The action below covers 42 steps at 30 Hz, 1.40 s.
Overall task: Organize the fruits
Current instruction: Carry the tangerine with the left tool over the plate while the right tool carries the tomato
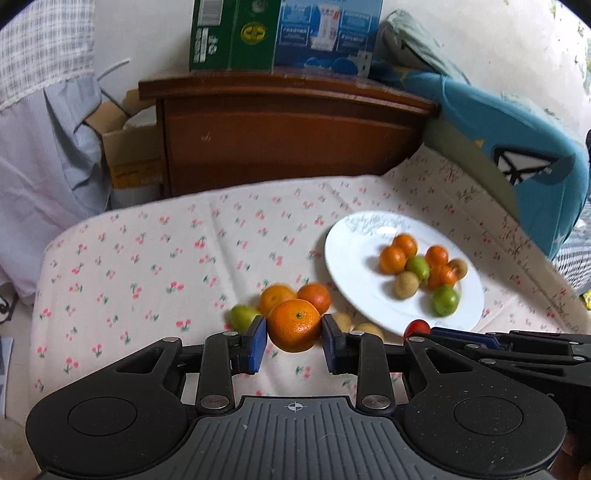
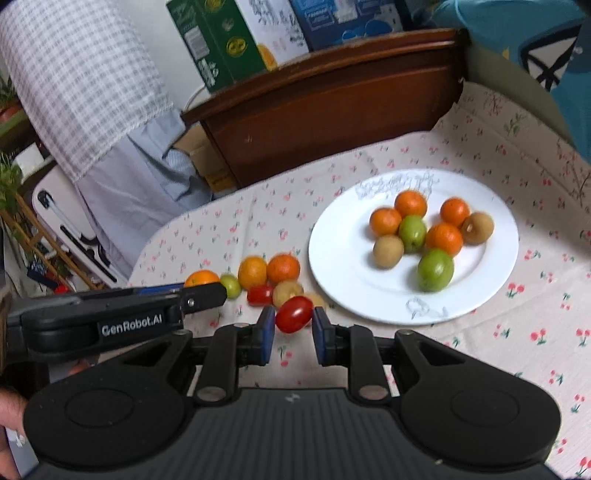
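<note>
The orange (image 1: 294, 325) sits clamped between the blue pads of the left gripper (image 1: 294, 338), lifted clear of the cherry-print cloth (image 1: 147, 258). The jaws stand narrow, pressing the fruit on both sides. Just beyond its fingertips lie 2 more oranges (image 1: 295, 297) on the cloth, with a green fruit (image 1: 242, 316) to their left and 2 pale brown fruits (image 1: 354, 325) to the right.

The right gripper (image 2: 293, 325) pinches a red cherry tomato (image 2: 294, 314) between its pads, jaws nearly together. Ahead and slightly left of it rests a second cherry tomato (image 2: 259, 294), touching a brownish fruit (image 2: 287, 292).

The white plate (image 2: 332, 258) lies ahead and to the right of both grippers. It carries 4 small oranges, 2 green fruits and 2 brown ones, bunched together. Grey ornamental writing runs along its far rim, too blurred to read.

On the side of the left gripper, seen from the right wrist view, white lettering reads "GenRobot.AI" (image 2: 132, 325).

Beyond the cloth stands a dark wooden headboard (image 1: 288, 140). On top of it are a green carton (image 1: 231, 35) with a barcode and a yellow round emblem, and a blue box (image 1: 327, 35) with printing too small to read.
</note>
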### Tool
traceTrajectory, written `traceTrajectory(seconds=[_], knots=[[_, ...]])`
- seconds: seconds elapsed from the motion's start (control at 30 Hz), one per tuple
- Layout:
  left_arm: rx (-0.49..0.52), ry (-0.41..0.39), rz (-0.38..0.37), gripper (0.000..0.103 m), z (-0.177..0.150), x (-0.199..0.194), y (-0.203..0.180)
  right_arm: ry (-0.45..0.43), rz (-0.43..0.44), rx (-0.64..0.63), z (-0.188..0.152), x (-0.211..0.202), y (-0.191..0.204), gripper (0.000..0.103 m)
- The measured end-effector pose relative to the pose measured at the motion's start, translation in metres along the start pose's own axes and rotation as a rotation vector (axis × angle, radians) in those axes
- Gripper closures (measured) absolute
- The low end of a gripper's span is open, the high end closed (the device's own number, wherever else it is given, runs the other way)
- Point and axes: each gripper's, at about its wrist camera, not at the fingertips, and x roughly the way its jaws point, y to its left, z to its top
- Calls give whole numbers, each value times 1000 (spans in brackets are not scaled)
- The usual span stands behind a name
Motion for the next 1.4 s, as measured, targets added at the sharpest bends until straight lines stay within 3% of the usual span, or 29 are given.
traceTrajectory(seconds=[0.2,0.53,1.07,1.4], knots=[[8,-52,-8,74,18,-7,-8,-61,-29,41,14,-13,-11,81],[13,-74,-31,74,42,3,-17,-150,-89,47,32,-27,-18,81],[65,64,-86,74,53,72,-32,-25,-115,218,22,11,-45,81],[99,126,-116,74,51,106,-44,-23,-162,254,20,24,-53,80]])
